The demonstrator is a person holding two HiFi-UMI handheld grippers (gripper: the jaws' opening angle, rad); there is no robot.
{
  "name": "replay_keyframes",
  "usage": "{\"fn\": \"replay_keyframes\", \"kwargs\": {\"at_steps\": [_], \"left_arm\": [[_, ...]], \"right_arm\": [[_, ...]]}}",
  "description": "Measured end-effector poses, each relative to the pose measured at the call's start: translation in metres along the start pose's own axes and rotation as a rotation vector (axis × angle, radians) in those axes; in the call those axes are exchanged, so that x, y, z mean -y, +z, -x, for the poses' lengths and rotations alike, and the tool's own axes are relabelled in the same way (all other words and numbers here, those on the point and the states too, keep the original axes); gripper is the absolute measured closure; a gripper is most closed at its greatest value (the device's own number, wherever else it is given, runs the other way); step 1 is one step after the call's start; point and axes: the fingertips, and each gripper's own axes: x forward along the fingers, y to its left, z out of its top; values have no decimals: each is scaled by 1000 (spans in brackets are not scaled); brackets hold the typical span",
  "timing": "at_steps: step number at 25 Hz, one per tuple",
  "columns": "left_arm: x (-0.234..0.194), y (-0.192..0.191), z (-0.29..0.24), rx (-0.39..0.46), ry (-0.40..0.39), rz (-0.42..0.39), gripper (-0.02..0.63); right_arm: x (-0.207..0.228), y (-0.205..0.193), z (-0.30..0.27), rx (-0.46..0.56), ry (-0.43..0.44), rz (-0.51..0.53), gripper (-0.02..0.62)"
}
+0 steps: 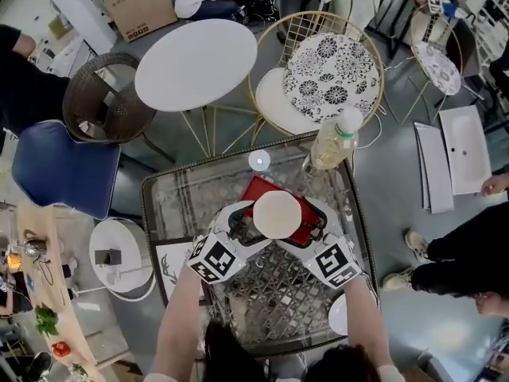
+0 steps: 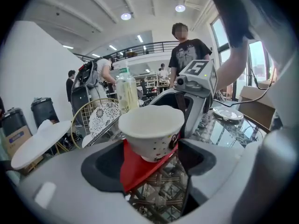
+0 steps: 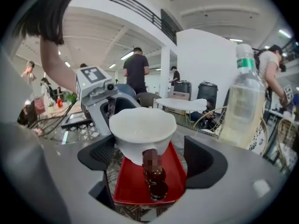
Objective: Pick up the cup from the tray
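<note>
The cup (image 1: 277, 214) is standing upright on the red tray (image 1: 259, 188), which is lying on the glass top of the table (image 1: 183, 197), with a bottle (image 1: 334, 140) standing just beyond the tray's far corner. The left tool (image 2: 148, 164) is reaching in from one side and the right tool (image 3: 152, 160) from the other. Each is showing its jaws spread wide with the cup sitting in the gap, and neither is touching its wall. The cup is looking white, empty and thin-rimmed, flaring from a small foot to a broad mouth, so it is probably going to lift as a very light thing. Whether it is paper or glazed ceramic is hard to judge through the wide-angle lenses, and that is governing how firm a squeeze it will bear. If it is paper, the wall will be giving under pressure and the rim going oval. If it is ceramic, the glaze will be sliding against the pads. Either way the flare is working in the holder's favour, since the widening wall above a closing pair of jaws is resisting a downward slip. The best hold is looking like the upper half of the wall, just under the rim, on two opposite sides. The narrow foot is offering little to press on, and a push there could be tipping the cup or dragging the tray along the smooth glass. With both tools crowding the same cup, one is needing to close while the other is giving it room.
</note>
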Motion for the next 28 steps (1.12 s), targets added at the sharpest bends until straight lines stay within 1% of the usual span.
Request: {"fn": "replay_keyframes", "kwargs": {"at_steps": [2, 3, 4, 6, 7, 16, 20, 24, 28], "left_arm": [[2, -1, -2, -28, -3, -53, 255], [2, -2, -2, -35, -1, -69, 256], [2, -2, -2, -35, 1, -75, 258], [0, 0, -2, -31, -4, -78, 259], [0, 1, -3, -29, -9, -81, 259], [2, 7, -3, -29, -10, -126, 261], [4, 11, 0, -22, -5, -114, 261], [13, 11, 7, -16, -2, -96, 261], [19, 19, 20, -8, 6, -113, 261]], "right_arm": [[-3, -4, -6, -29, 27, 45, 133], [-5, -5, -8, -34, 42, 49, 135], [-6, -4, -10, -31, 57, 42, 140], [-7, -3, -9, -19, 78, 20, 177], [-7, -3, -9, -13, 81, 9, 178], [-6, -2, -4, 8, 54, -6, 175], [-7, 1, 0, -1, 60, -9, 176], [-18, 3, 7, -9, 60, 5, 179], [-28, 12, 16, -10, 49, 19, 183]]}}
